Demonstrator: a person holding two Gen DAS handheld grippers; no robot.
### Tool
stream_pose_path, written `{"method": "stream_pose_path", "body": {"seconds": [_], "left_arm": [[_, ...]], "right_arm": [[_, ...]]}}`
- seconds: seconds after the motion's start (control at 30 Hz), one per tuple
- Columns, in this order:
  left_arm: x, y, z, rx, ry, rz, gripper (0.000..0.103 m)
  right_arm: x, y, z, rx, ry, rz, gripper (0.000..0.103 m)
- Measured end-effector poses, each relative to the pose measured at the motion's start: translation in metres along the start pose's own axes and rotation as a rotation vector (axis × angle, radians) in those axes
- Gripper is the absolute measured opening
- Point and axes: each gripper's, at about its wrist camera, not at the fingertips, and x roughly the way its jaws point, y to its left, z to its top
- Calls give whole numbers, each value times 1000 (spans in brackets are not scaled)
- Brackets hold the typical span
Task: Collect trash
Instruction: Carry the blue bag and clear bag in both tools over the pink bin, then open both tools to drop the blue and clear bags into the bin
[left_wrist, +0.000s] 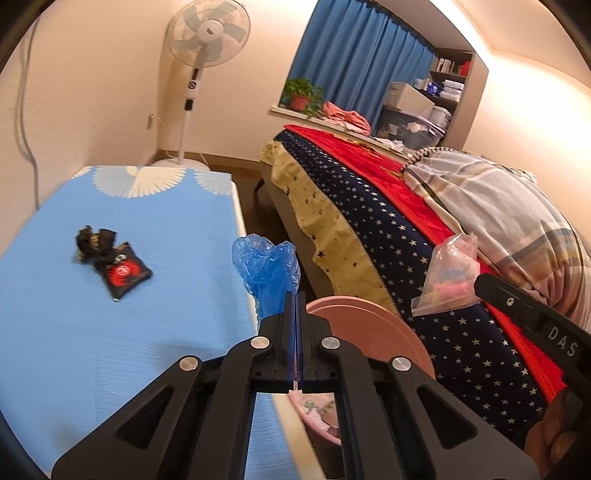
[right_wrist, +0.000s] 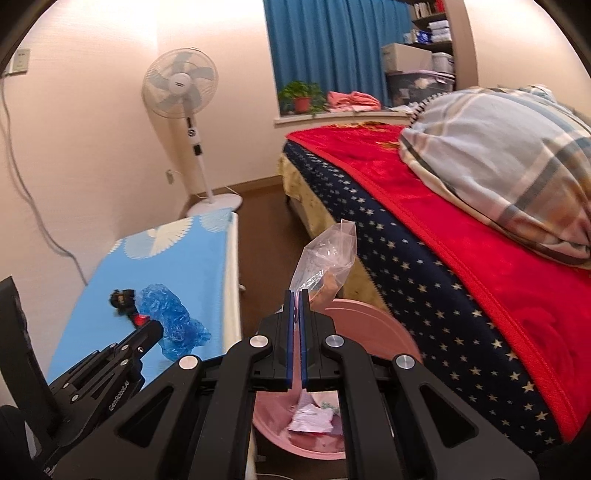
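Observation:
My left gripper (left_wrist: 295, 295) is shut on a crumpled blue plastic bag (left_wrist: 267, 267), held over the table's right edge near the pink bin (left_wrist: 373, 325). It also shows in the right wrist view (right_wrist: 173, 321). My right gripper (right_wrist: 295, 295) is shut on a clear plastic bag (right_wrist: 325, 258) with scraps inside, held above the pink bin (right_wrist: 369, 325); this bag shows in the left wrist view (left_wrist: 448, 275). A black and red wrapper (left_wrist: 122, 271) and a black crumpled piece (left_wrist: 92, 242) lie on the blue table (left_wrist: 110, 350).
The bin holds paper scraps (right_wrist: 310, 417). A bed with a starred cover (left_wrist: 406, 240) and red blanket (right_wrist: 461, 229) stands right of the bin, with a plaid pillow (right_wrist: 498, 166). A standing fan (left_wrist: 203, 55) is behind the table. A narrow floor gap (right_wrist: 266, 229) runs between table and bed.

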Motion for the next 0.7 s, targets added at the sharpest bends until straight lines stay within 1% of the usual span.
{"method": "stream_pose_path", "body": {"seconds": [0.27,0.4,0.43,0.5,0.57,0.63,0.7], "left_arm": [[23,-23,-8,18,43,-48,0],[33,-31,-11,22,63,-74,0],[37,-34,-12,26,74,-87,0],[42,-36,-14,30,94,-102,0],[46,-35,-16,26,111,-97,2],[49,-29,-17,9,119,-92,7],[50,-22,-16,-11,119,-80,8]], "right_arm": [[7,-21,-1,30,18,-77,3],[11,-29,-1,46,29,-96,3],[12,-30,-1,50,32,-103,7],[15,-32,-1,57,38,-116,7],[18,-35,-1,69,47,-135,16],[18,-37,-2,77,42,-150,36],[19,-37,-2,84,37,-159,40]]}}
